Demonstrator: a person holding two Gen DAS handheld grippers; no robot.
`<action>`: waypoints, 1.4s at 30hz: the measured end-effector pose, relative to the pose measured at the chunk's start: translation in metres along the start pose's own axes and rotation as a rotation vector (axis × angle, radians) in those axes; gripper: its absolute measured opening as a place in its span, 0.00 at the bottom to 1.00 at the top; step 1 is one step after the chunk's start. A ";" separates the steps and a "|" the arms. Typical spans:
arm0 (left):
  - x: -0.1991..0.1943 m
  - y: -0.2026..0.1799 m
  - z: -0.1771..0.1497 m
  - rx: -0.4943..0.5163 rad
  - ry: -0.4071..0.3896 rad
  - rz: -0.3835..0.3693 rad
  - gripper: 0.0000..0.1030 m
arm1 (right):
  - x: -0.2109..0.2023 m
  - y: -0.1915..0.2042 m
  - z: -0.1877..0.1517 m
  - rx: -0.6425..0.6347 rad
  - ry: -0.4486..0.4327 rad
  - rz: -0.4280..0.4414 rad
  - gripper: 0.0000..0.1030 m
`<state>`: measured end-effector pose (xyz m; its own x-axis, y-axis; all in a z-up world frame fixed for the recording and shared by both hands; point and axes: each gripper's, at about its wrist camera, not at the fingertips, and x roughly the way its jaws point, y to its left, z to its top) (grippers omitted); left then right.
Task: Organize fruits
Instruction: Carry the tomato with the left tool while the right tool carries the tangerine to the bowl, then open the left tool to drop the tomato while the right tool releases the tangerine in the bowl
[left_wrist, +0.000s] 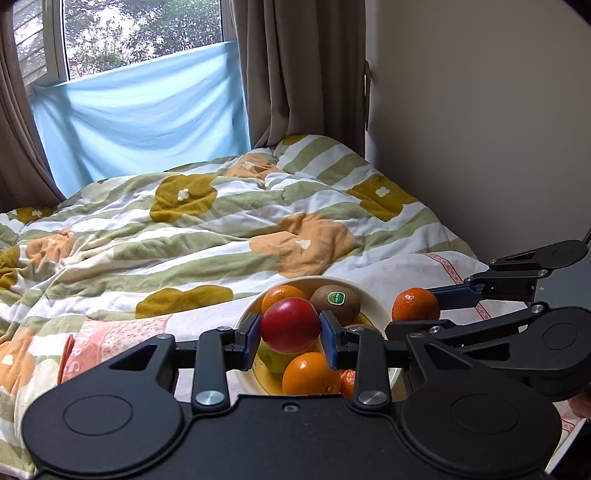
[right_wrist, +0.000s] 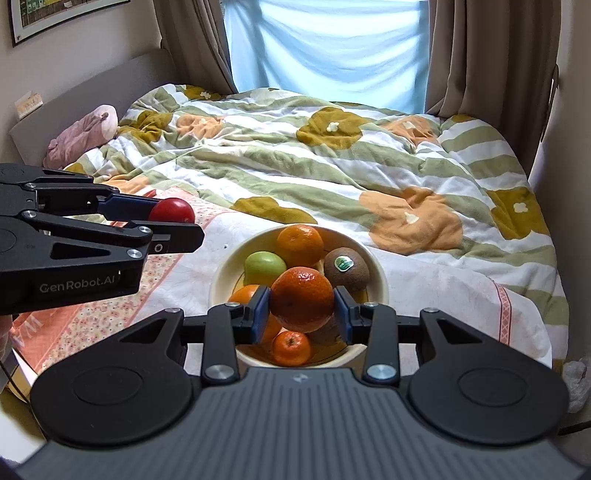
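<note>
A cream bowl (right_wrist: 380, 284) sits on the bed and holds oranges (right_wrist: 300, 245), a green apple (right_wrist: 264, 267), a kiwi with a sticker (right_wrist: 346, 269) and a small tangerine (right_wrist: 291, 348). My left gripper (left_wrist: 290, 334) is shut on a red apple (left_wrist: 290, 325), held above the bowl (left_wrist: 373, 299); it also shows in the right wrist view (right_wrist: 171, 211). My right gripper (right_wrist: 302, 314) is shut on a dark orange tangerine (right_wrist: 302, 299) above the bowl; this tangerine shows in the left wrist view (left_wrist: 415, 304).
The bowl rests on a pink and white patterned sheet (right_wrist: 424, 284) at the bed's near edge. A rumpled flowered quilt (right_wrist: 332, 155) covers the rest of the bed. A pink bundle (right_wrist: 83, 136) lies by the headboard. Curtains (right_wrist: 487, 51) and a wall (left_wrist: 480, 129) stand behind.
</note>
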<state>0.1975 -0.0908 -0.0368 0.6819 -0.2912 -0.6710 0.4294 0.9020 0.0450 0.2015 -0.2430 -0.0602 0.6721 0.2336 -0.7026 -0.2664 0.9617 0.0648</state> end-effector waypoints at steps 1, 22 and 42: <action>0.009 -0.001 0.004 0.004 0.009 -0.004 0.37 | 0.006 -0.006 0.002 0.005 0.006 0.006 0.51; 0.144 -0.014 0.016 0.008 0.253 -0.067 0.37 | 0.090 -0.060 0.002 -0.010 0.148 0.062 0.51; 0.087 0.021 0.017 -0.121 0.172 0.039 0.97 | 0.084 -0.046 0.014 -0.056 0.117 0.099 0.51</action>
<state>0.2762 -0.1031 -0.0816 0.5812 -0.2063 -0.7872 0.3236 0.9462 -0.0091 0.2797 -0.2652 -0.1120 0.5567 0.3051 -0.7726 -0.3676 0.9246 0.1002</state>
